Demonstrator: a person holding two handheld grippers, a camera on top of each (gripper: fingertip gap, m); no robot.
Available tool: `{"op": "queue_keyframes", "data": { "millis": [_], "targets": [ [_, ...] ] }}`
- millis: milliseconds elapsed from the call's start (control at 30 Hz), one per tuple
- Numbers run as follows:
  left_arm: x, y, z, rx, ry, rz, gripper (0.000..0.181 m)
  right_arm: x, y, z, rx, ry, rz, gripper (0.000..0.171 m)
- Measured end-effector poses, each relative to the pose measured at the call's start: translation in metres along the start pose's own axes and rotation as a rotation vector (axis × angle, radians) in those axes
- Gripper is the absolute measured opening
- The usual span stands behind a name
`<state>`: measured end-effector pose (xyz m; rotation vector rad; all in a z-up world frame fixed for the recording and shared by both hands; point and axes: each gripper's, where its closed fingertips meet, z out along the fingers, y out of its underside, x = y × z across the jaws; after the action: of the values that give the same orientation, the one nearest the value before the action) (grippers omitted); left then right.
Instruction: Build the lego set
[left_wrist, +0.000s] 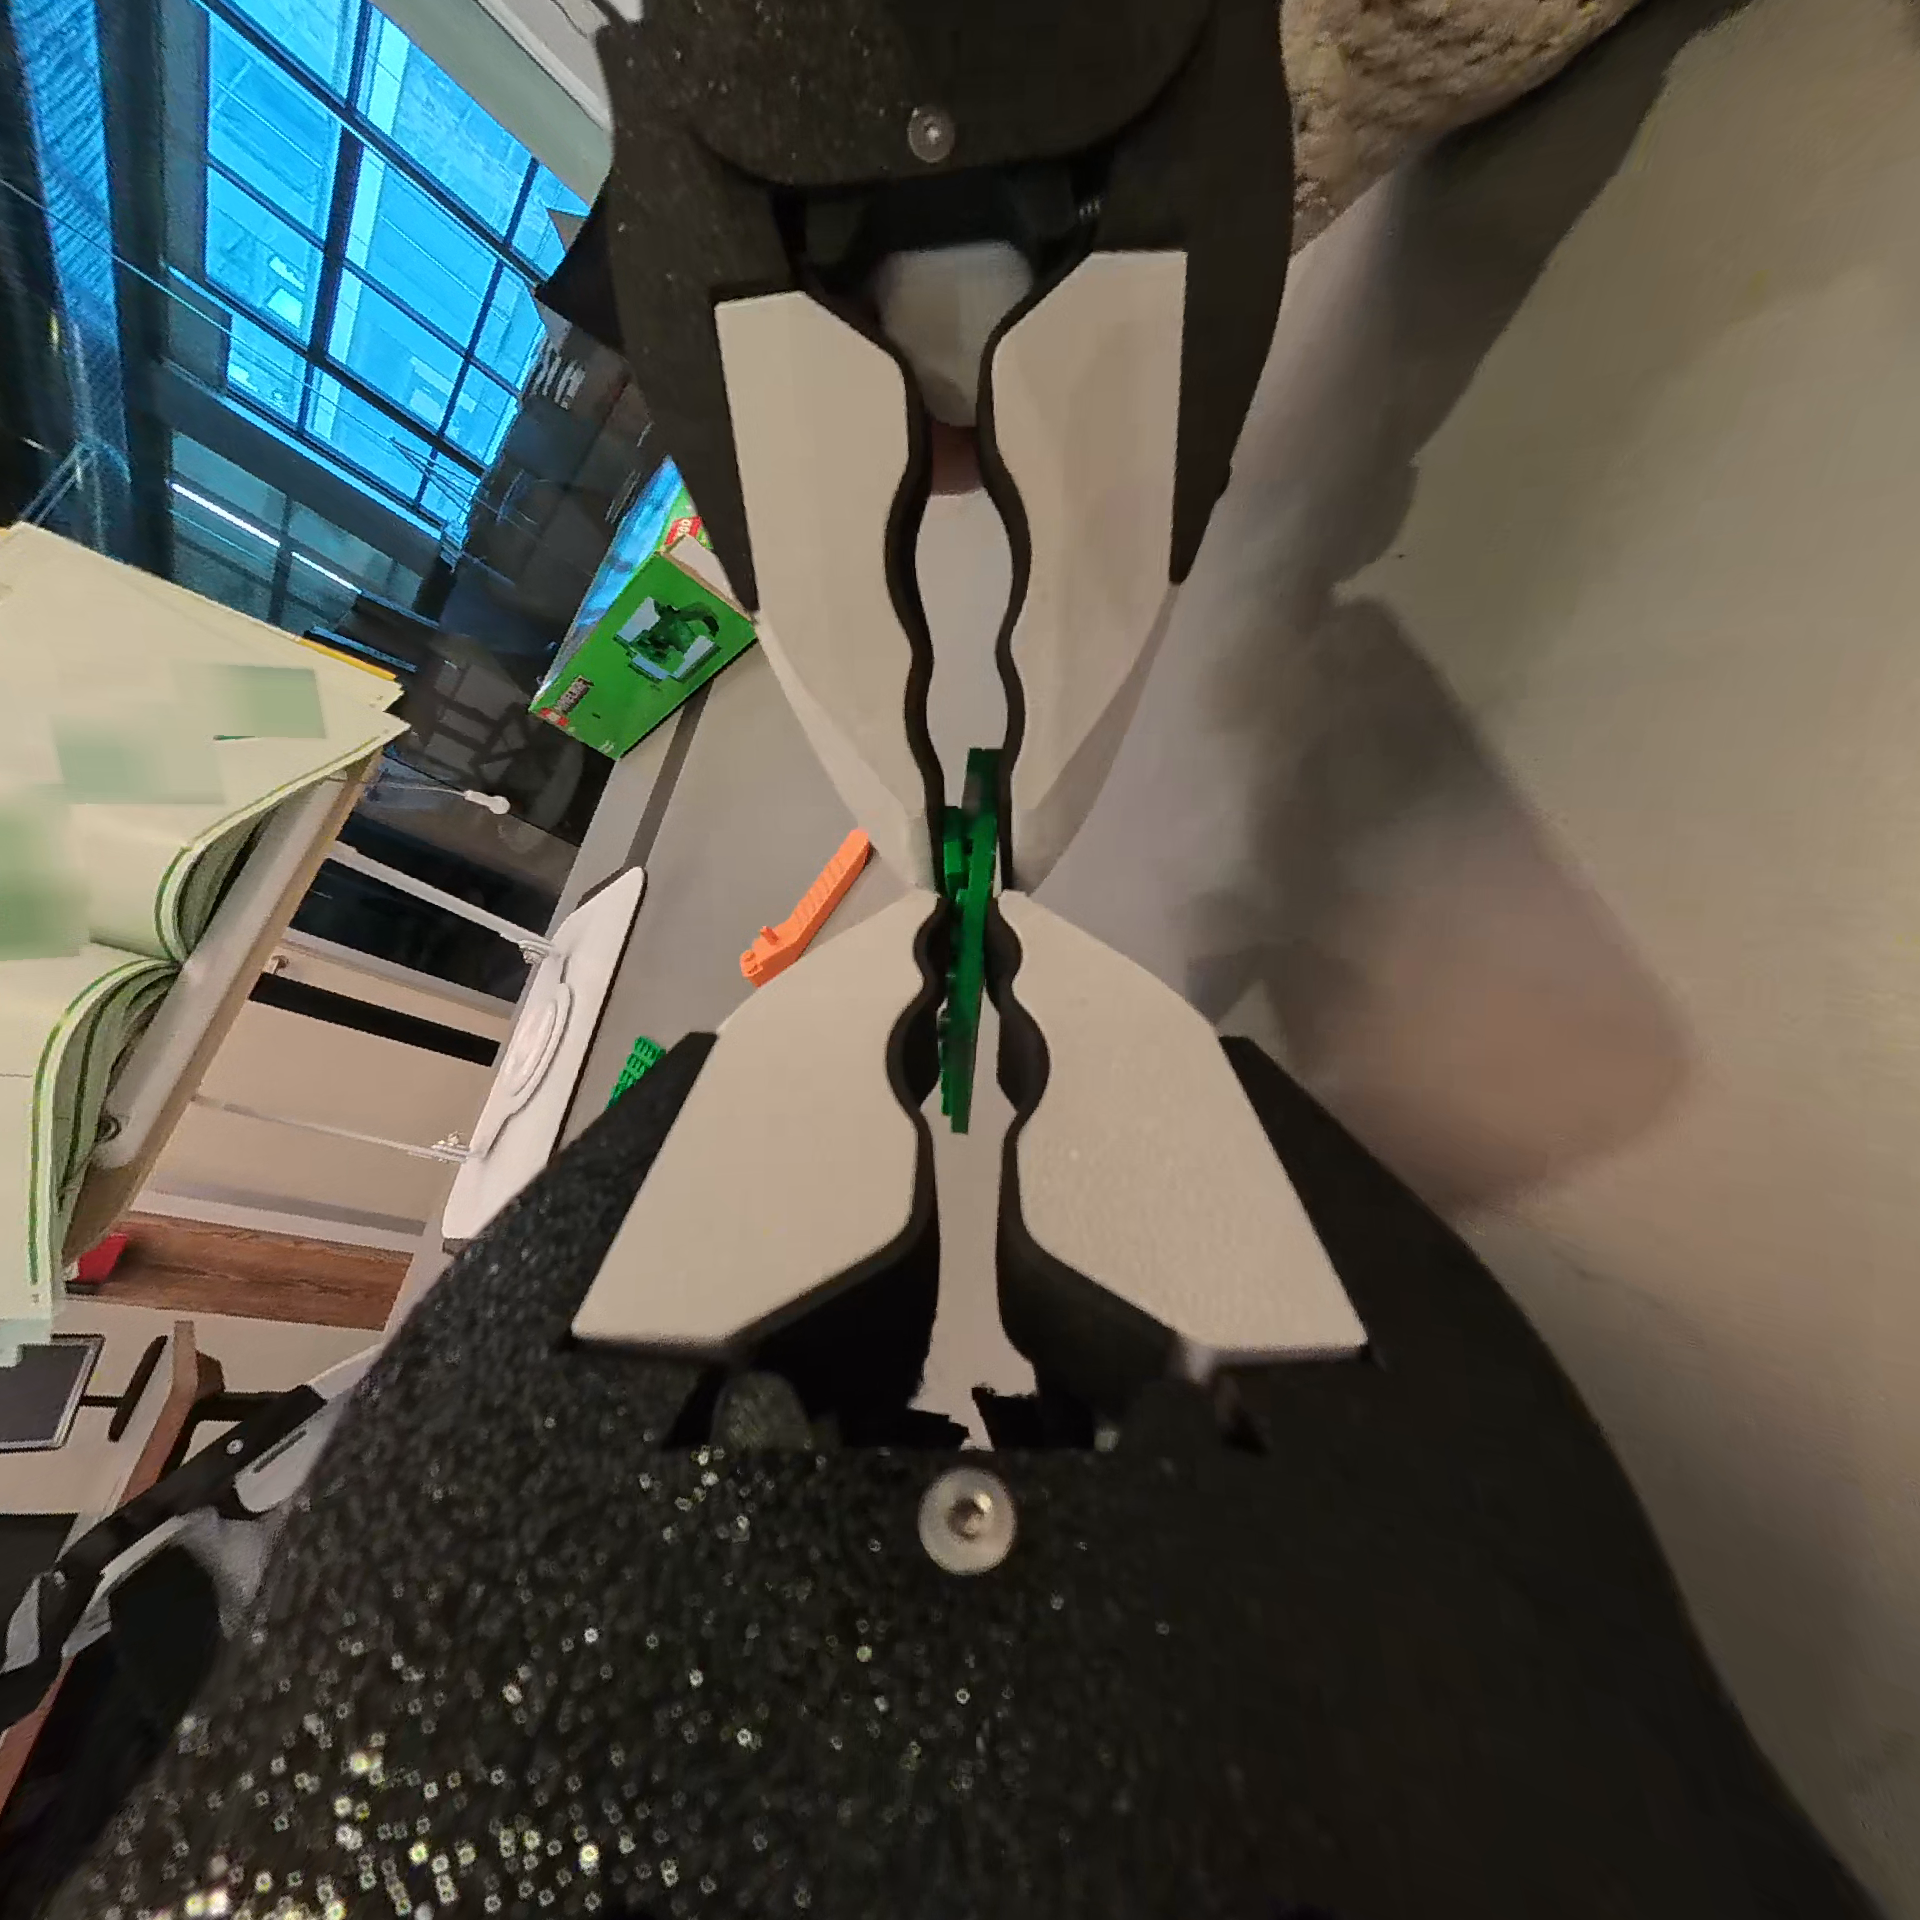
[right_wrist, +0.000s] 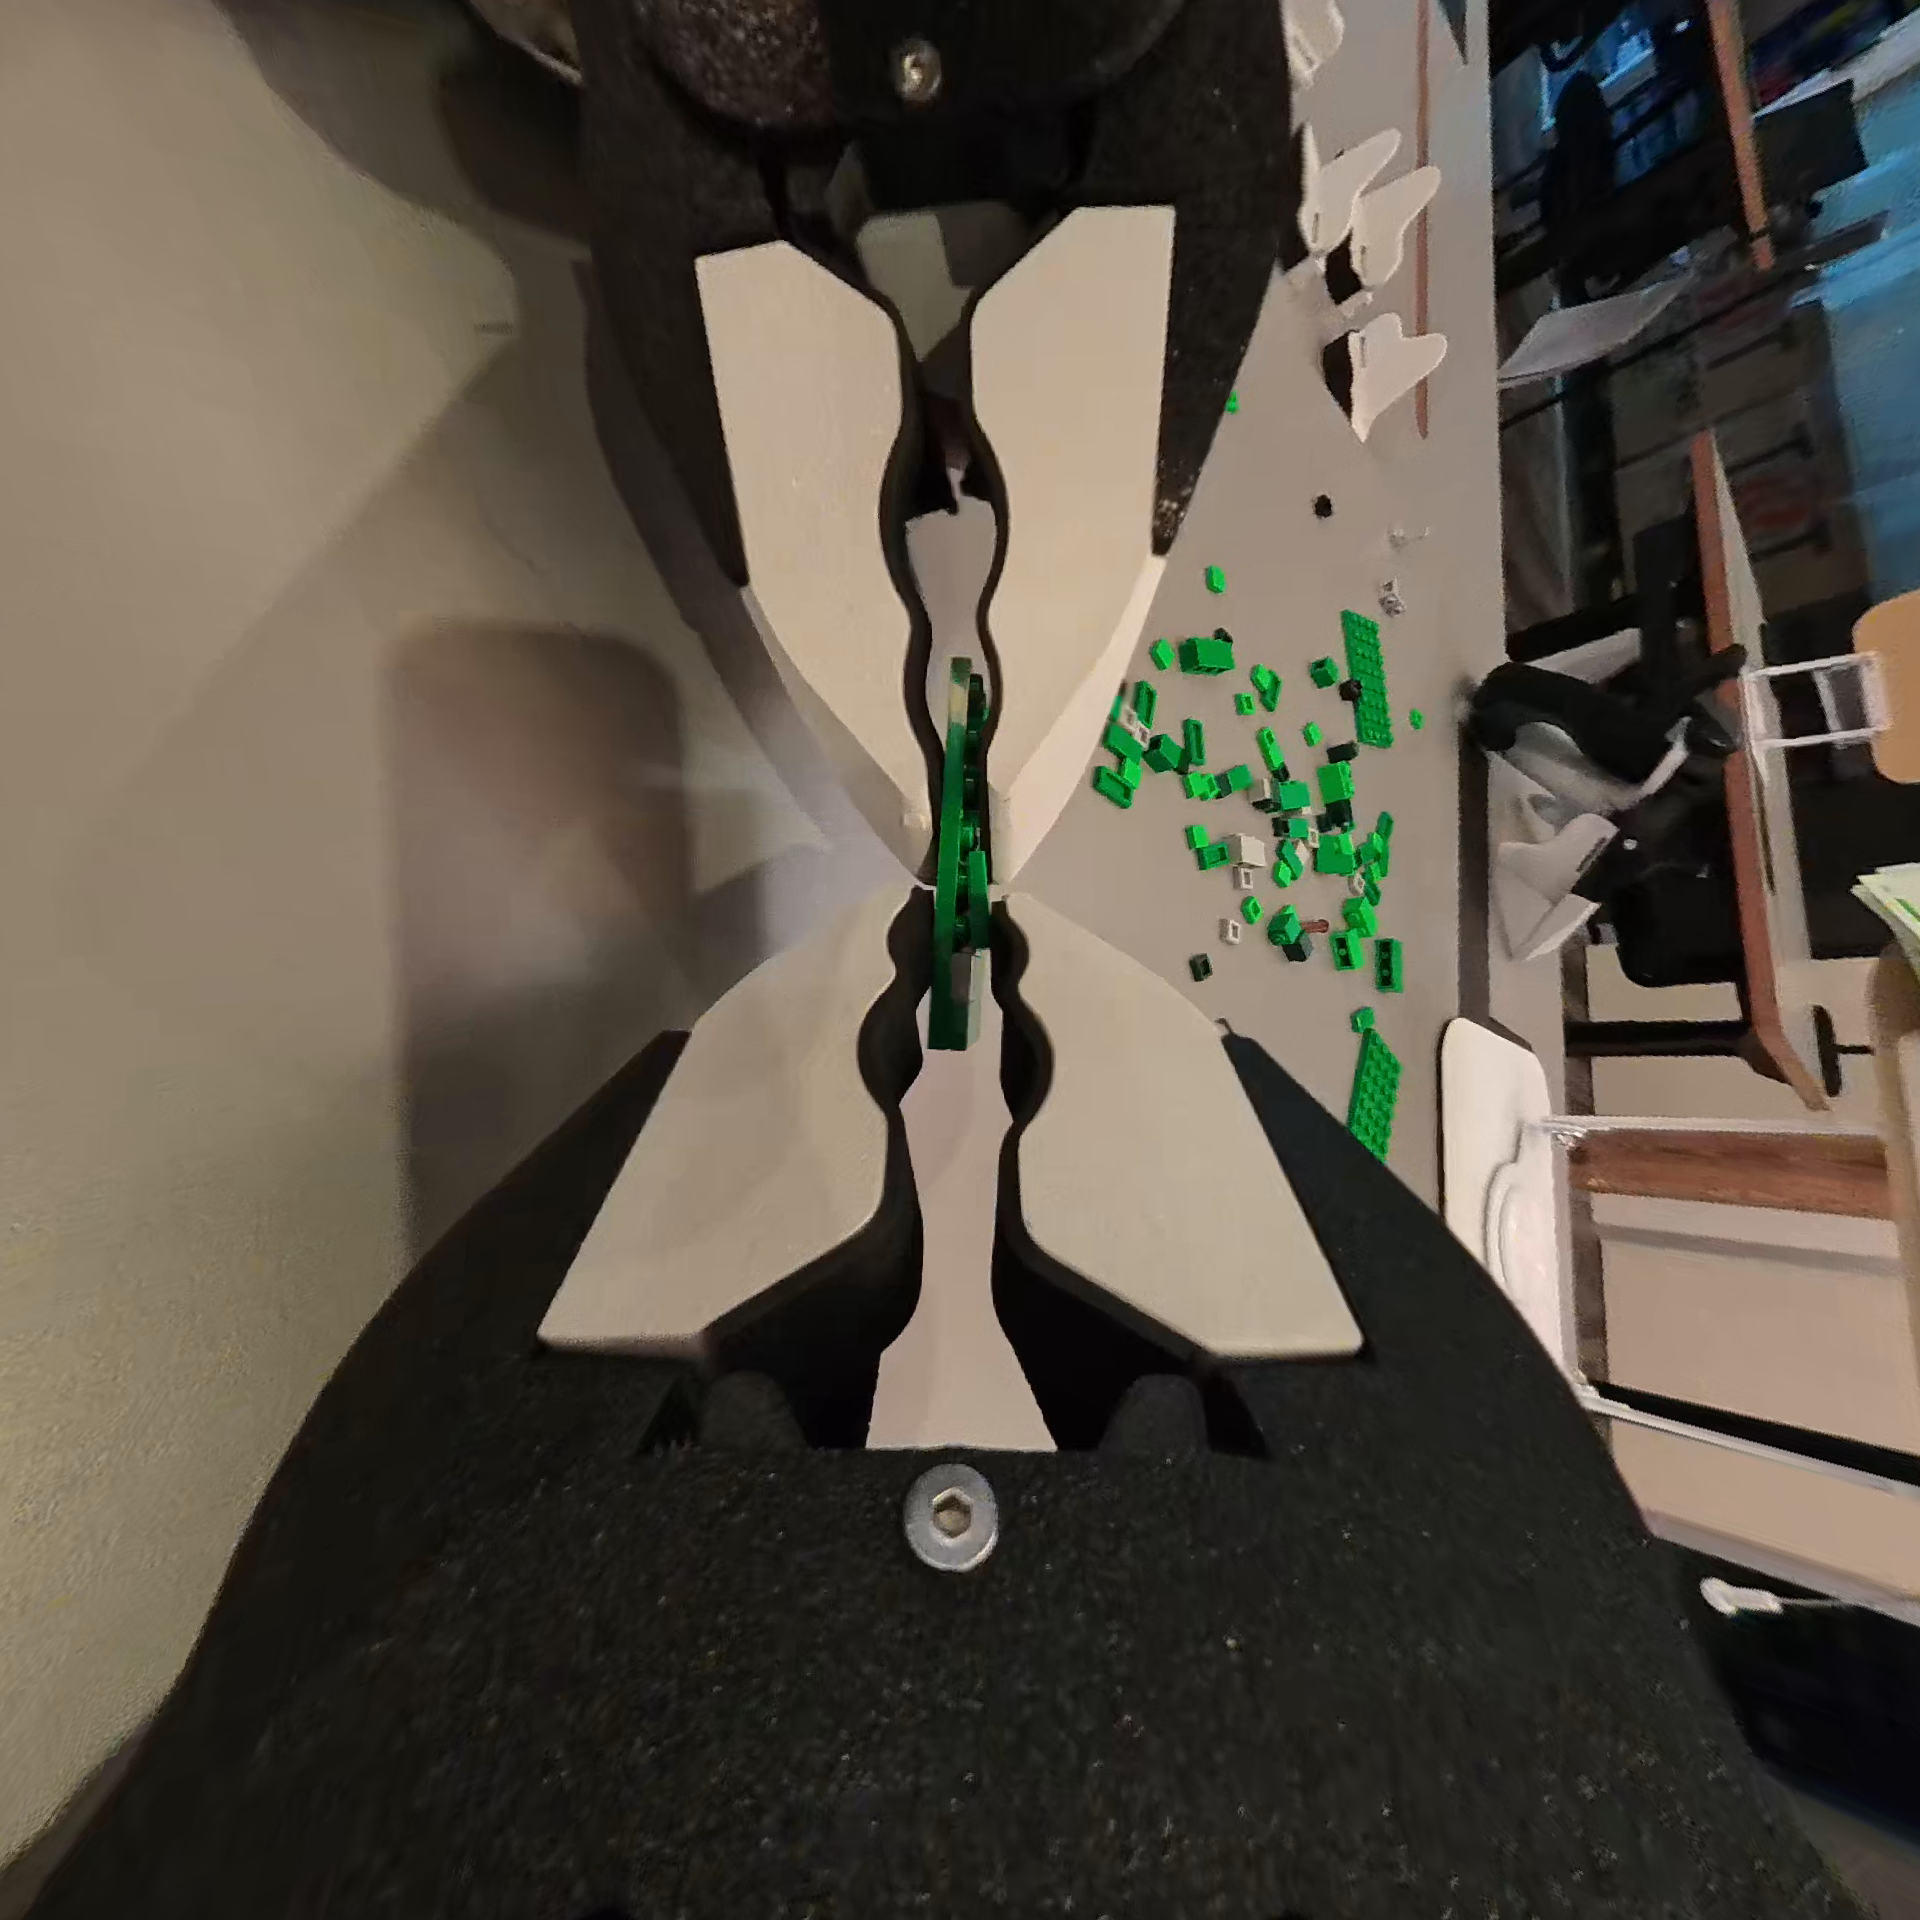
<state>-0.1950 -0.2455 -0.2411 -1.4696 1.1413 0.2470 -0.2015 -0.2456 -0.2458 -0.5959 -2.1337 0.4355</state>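
Green lego plate assembly (right_wrist: 961, 831) edge-on, pinched between opposing gripper tips. Loose green and grey bricks (right_wrist: 1283, 800) scattered on table; 2 flat green plates (right_wrist: 1374, 1081) nearby.

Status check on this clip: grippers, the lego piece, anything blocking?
Left gripper and right gripper both shut on green plate assembly, tip to tip. Loose bricks scattered on table. Nothing blocking.

Glossy plastic lego plate (right_wrist: 961, 831); matt claw (right_wrist: 961, 894)
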Motion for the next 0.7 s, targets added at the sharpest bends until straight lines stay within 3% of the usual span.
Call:
{"op": "queue_keyframes", "data": {
  "millis": [167, 233, 567, 700],
  "targets": [
    [-0.002, 0.002, 0.0, 0.001, -0.001, -0.041, 0.005, 0.008, 0.0, -0.001, 0.013, 0.091, -0.035, 0.017],
    [-0.004, 0.001, 0.0, 0.01, -0.009, -0.052, 0.005, 0.007, -0.002, -0.001, 0.024, 0.105, -0.079, 0.01],
    [0.003, 0.004, 0.001, -0.015, 0.021, 0.013, 0.005, -0.001, 0.002, 0.002, -0.046, 0.096, -0.216, 0.007],
    [-0.009, 0.005, 0.003, -0.01, -0.033, -0.172, 0.011, 0.014, 0.003, -0.001, -0.001, 0.239, -0.255, 0.007]
  ]
}}
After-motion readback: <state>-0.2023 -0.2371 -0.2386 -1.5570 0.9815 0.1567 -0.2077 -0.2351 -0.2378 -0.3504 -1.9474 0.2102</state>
